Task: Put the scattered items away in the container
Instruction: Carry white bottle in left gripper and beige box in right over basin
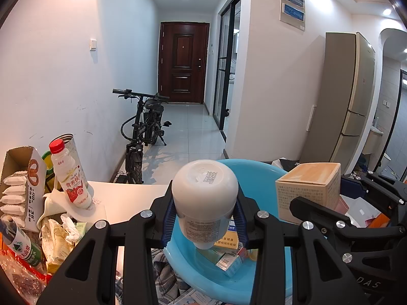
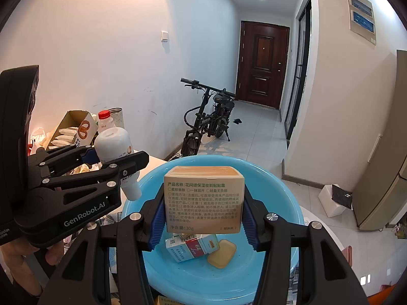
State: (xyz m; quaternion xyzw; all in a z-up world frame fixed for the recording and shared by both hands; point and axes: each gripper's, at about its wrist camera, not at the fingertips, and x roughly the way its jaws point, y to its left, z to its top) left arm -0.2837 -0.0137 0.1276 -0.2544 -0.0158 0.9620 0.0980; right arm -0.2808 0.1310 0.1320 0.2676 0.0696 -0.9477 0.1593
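My left gripper [image 1: 204, 218] is shut on a white plastic bottle [image 1: 204, 198], held bottom-up with its cap pointing down over the blue basin [image 1: 178, 259]. From the right wrist view the same bottle [image 2: 114, 142] hangs at the basin's left rim in the left gripper [image 2: 112, 157]. My right gripper [image 2: 203, 218] is shut on a beige cosmetics box [image 2: 203, 198] with printed text, held above the basin [image 2: 267, 274]. That box [image 1: 309, 190] also appears at the right of the left wrist view. Inside the basin lie a small carton [image 2: 190, 249] and a yellow soap bar [image 2: 221, 253].
To the left on the white table [image 1: 127, 198] stand a red-capped drink bottle [image 1: 70, 175], an open snack carton [image 1: 23, 188], a green-label bottle [image 1: 23, 249] and crumpled wrappers [image 1: 58, 236]. A bicycle [image 2: 208, 119] leans by the wall. A hand [image 2: 51, 254] holds the left gripper.
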